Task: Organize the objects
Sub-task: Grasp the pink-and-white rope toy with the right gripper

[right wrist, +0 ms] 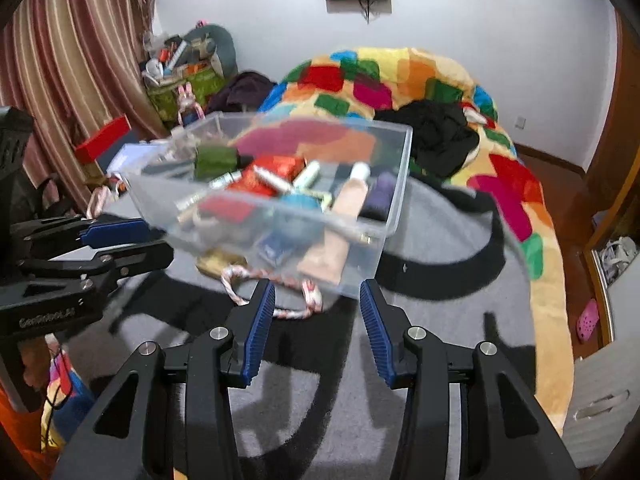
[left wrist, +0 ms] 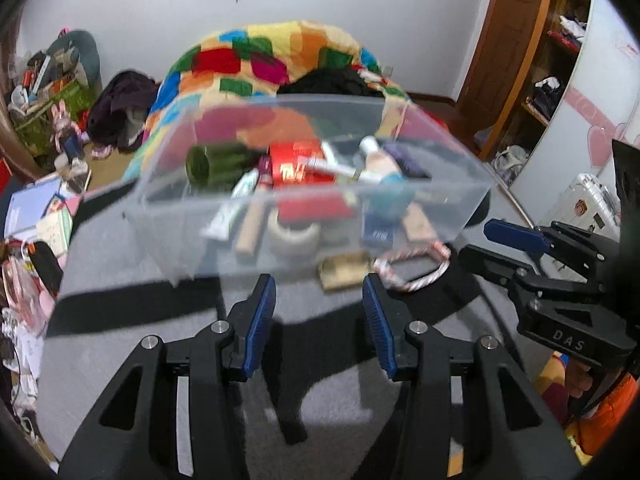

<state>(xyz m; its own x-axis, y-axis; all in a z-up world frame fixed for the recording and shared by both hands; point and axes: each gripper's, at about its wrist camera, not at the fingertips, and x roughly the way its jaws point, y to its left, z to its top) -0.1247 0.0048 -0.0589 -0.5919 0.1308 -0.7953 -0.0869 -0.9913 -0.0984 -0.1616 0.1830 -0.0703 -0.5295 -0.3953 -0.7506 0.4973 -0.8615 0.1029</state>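
In your left view the left gripper (left wrist: 320, 320) stands apart and empty; the bin (left wrist: 304, 200) sits at 12 o'clock, the rope (left wrist: 416, 268) at 1, the right gripper (left wrist: 504, 248) at 3. Your right view alone shows the bin's right edge (right wrist: 400, 200) and free grey mat (right wrist: 460, 320) at 3; its own jaws are apart, empty.

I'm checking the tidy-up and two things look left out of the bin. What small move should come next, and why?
Probably ease the right claw forward and down onto the pink-and-white rope loop. Its jaws stand open and empty, and the loop lies on the grey blanket just ahead of them, outside the clear bin, beside a small gold packet. The left claw is also open and empty.
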